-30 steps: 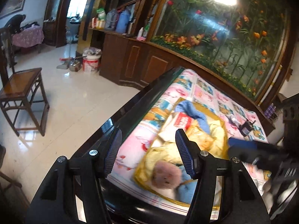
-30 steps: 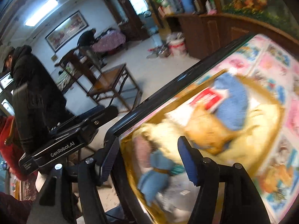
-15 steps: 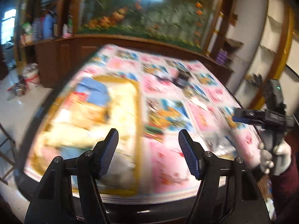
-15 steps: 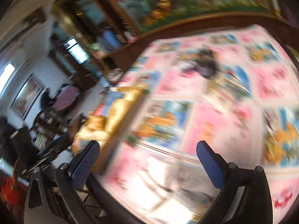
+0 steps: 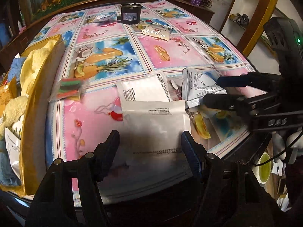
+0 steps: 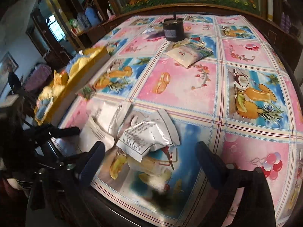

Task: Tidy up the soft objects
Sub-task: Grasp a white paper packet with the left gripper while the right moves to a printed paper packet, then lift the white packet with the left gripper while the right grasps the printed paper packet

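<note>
The gold-sided cardboard box (image 5: 36, 113) of plush toys is cut off by the left wrist picture's left edge. The small print on the flat white plastic pouch (image 5: 155, 124) cannot be read. The box contents are smeared in the right wrist picture.

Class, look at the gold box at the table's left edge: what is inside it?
The gold box holds yellow plush, blue cloth, an orange packet and a white bag. Anything beneath these is covered.
</note>
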A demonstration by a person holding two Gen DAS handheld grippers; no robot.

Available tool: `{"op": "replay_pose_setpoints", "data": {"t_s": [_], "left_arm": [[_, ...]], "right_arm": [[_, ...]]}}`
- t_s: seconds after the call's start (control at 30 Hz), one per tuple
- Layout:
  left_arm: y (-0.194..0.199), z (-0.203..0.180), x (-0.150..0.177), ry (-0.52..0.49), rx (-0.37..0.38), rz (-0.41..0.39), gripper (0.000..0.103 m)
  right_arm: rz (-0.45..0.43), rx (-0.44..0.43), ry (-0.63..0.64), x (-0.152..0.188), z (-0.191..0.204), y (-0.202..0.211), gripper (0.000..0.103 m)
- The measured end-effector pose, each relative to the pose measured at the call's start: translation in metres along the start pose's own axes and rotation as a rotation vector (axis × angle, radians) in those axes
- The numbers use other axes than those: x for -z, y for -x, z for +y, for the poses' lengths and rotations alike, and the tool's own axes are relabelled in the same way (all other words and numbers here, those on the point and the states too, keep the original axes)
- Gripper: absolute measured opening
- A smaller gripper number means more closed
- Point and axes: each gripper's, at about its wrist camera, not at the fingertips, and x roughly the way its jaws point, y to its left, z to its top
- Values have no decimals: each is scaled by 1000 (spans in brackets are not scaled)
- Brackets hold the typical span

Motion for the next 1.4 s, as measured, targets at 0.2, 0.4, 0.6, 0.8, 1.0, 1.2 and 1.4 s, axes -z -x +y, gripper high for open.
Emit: {"op": "replay_pose_setpoints", "data": {"t_s": [0.2, 0.4, 0.6, 0.8, 1.0, 1.2, 1.4], "left_arm": [[-29, 18, -53, 26, -53, -37, 67], [22, 26, -39, -33, 6, -118, 67], [3, 58, -45, 99, 21, -92, 68], [-31, 47, -65, 118, 55, -56, 68], [-13, -2, -45, -85, 238, -19, 68], [1, 5, -38, -56, 194, -49, 69], [-20, -28, -38, -101, 142, -17, 69]], "right_arm": [[-12, -8, -113, -34, -19, -23, 58], [-20, -57, -175, -37, -41, -4, 64], [-4, -175, -314, -35, -58, -8, 70], [-9, -124, -307, -41, -46, -18, 70], [-16, -131, -318, -46, -55, -21, 70], [-15, -145, -339, -41, -60, -15, 70], [23, -123, -295, -51, -43, -25, 70]]}}
